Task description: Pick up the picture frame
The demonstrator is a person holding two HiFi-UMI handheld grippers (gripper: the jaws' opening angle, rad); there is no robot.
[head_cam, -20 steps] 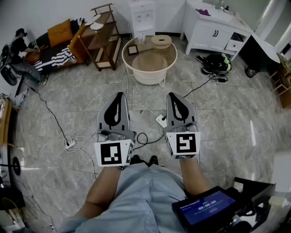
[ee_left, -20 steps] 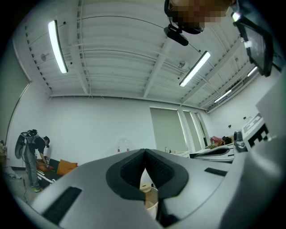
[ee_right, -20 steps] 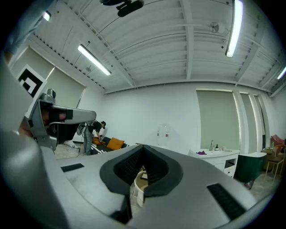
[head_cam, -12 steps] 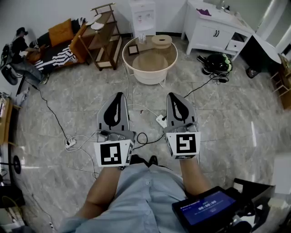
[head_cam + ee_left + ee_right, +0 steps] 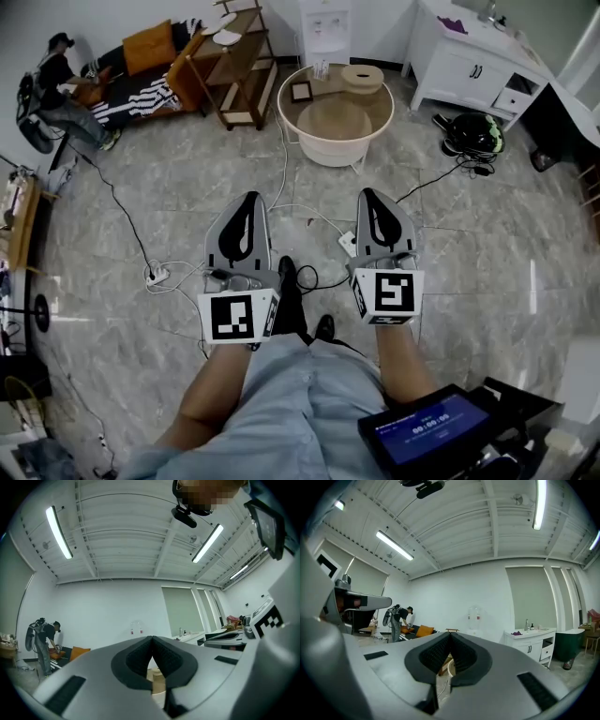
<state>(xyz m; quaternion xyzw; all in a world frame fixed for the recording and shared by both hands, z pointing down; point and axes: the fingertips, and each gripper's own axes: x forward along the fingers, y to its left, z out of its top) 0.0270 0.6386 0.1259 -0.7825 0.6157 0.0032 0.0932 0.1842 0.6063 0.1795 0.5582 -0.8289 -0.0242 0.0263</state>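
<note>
Grey marble floor tiles [image 5: 487, 244] fill most of the head view. We see the left gripper [image 5: 247, 197] at centre left and the right gripper [image 5: 371, 193] at centre right, side by side, both pointing toward the top of the frame and held over the floor. In the left gripper view the jaws are pressed together, the dark pads [image 5: 140, 656] meeting at the tip with nothing between them. The right gripper view is the same: pads [image 5: 461, 654] touch at the tip, nothing pinched.

The picture frame [image 5: 301, 91] is small and dark and stands on the left side of the round table [image 5: 335, 155] at upper centre, well apart from both grippers. A round wooden box [image 5: 362, 77] sits on the same table, to the right of the frame.

A water dispenser [image 5: 325, 19] is at the top edge behind the table, a wooden shelf [image 5: 234, 66] is to its left, and a white cabinet [image 5: 469, 58] is at upper right. A person [image 5: 54, 89] bends over at far upper left beside an orange cushion [image 5: 150, 47]. White cables and a power strip [image 5: 157, 276] lie on the floor left of the left gripper. A tablet with a blue screen [image 5: 422, 433] is at lower right.
</note>
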